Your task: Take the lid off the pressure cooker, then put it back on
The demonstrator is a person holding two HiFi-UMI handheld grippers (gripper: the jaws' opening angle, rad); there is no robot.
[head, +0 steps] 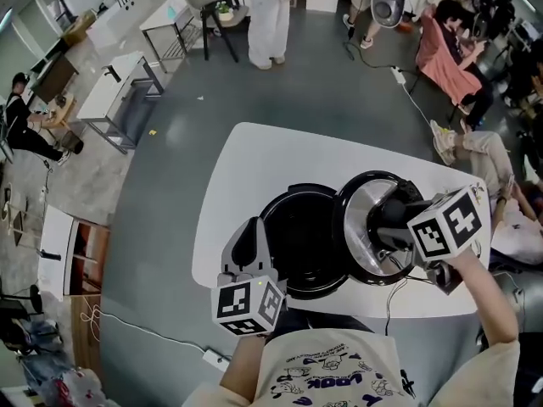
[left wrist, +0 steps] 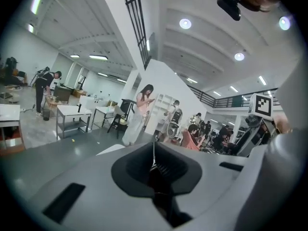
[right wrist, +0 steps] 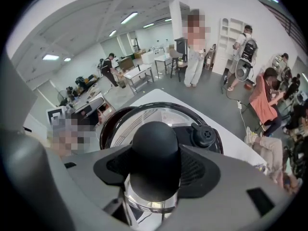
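Observation:
The black pressure cooker pot stands uncovered on the white table. Its round lid hangs tilted just to the pot's right, overlapping the rim. My right gripper is shut on the lid's black knob, which fills the space between the jaws in the right gripper view; the lid's shiny top and its pressure valve show beyond it. My left gripper hovers by the pot's near left side. In the left gripper view my left gripper is shut on nothing and faces out into the room.
A dark cord runs off the table's near edge at the right. A grey metal table stands far left on the floor. Several people sit or stand around the room, one seated close at the right.

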